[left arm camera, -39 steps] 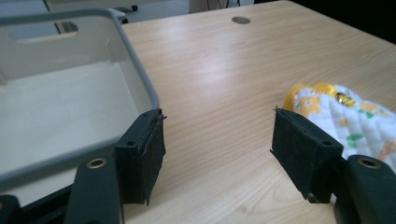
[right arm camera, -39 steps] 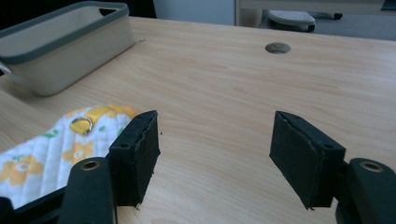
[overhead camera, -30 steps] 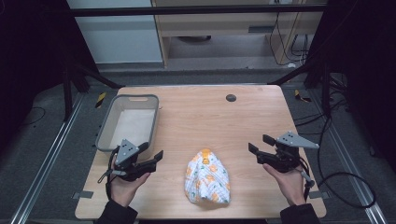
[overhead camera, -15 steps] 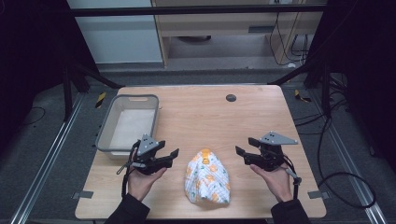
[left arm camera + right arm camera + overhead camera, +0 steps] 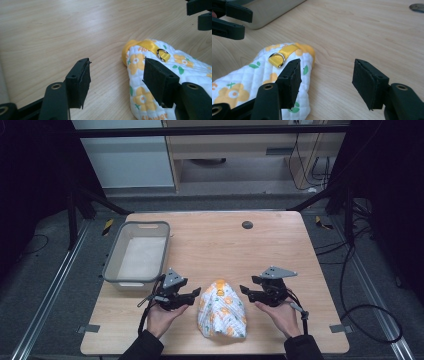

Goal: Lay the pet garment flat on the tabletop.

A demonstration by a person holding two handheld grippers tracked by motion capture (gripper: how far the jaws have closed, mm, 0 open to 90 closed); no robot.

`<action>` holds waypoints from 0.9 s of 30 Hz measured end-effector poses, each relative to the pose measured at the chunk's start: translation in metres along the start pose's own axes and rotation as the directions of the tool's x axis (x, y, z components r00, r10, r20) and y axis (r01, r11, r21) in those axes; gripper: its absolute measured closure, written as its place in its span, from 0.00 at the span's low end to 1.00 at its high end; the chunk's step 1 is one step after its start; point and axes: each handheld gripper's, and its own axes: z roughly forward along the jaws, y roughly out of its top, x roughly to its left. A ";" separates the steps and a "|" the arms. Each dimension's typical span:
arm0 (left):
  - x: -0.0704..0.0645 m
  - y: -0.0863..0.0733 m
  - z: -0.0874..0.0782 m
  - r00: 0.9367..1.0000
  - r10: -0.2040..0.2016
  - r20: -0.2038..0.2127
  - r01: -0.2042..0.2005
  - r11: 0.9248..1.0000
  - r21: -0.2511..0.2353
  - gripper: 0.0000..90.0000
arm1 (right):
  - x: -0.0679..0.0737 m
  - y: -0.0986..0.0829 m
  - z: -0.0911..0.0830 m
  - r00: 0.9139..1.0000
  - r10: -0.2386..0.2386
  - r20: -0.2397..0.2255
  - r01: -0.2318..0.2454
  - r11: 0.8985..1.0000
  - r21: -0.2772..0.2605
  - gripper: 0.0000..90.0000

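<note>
On the bench, near edge: quilted oven mitt [image 5: 222, 315], white with orange flowers and green leaves, lies flat between the two tools, its narrow orange-trimmed end pointing away from the person.
Left tool [image 5: 192, 293]: jaws apart, nothing between them; it sits just beside the mitt's left edge, and in the left gripper view [image 5: 117, 80] one jaw overlaps the fabric while the other is over bare wood. Contact cannot be told.
Right tool [image 5: 246, 291]: jaws apart, empty, just beside the mitt's right edge; in the right gripper view [image 5: 327, 80] the mitt lies by one jaw, bare wood by the other.
Grey bin [image 5: 111, 263]: on the bench's left side, near the left tool, apparently empty.
Step in hand (judgement): approach, both tools closing in on the mitt from either side; no grasp made yet.
Next move calls for (judgement): lowering one jaw to the wood at the mitt's edge so the quilting slides between the jaws, then closing; soft fabric may bunch or slip.
Hardware: yellow ribbon loop with a small metal ring [image 5: 161, 54] near the narrow end.
Writing: orange print on the fabric, "flower" readable at the lower edge [image 5: 153, 116]; a partial "flo…" near the ribbon. No brand seen.
</note>
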 end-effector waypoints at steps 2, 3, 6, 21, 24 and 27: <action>-0.001 -0.001 0.003 1.000 0.004 0.001 -0.004 1.000 0.010 0.42 | 0.001 -0.001 0.002 1.000 0.000 -0.005 0.000 1.000 0.009 0.44; -0.002 -0.002 0.005 1.000 0.002 0.005 -0.002 1.000 0.016 0.42 | 0.002 -0.003 0.005 1.000 -0.005 -0.007 0.005 1.000 0.019 0.44; -0.004 -0.005 0.010 1.000 0.003 0.016 -0.004 0.999 0.034 0.42 | 0.003 -0.005 0.010 1.000 -0.002 -0.023 0.003 0.999 0.032 0.45; -0.009 -0.015 0.033 0.998 0.017 0.057 -0.024 0.992 0.121 0.45 | 0.010 -0.020 0.036 0.997 0.004 -0.078 0.006 0.993 0.120 0.49; -0.010 -0.017 0.035 0.997 0.014 0.072 -0.024 0.991 0.131 0.50 | 0.013 -0.022 0.040 0.996 -0.005 -0.093 0.018 0.990 0.138 0.53; -0.011 -0.020 0.039 0.995 0.005 0.096 -0.019 0.989 0.150 0.54 | 0.014 -0.023 0.042 0.995 -0.008 -0.100 0.022 0.989 0.143 0.58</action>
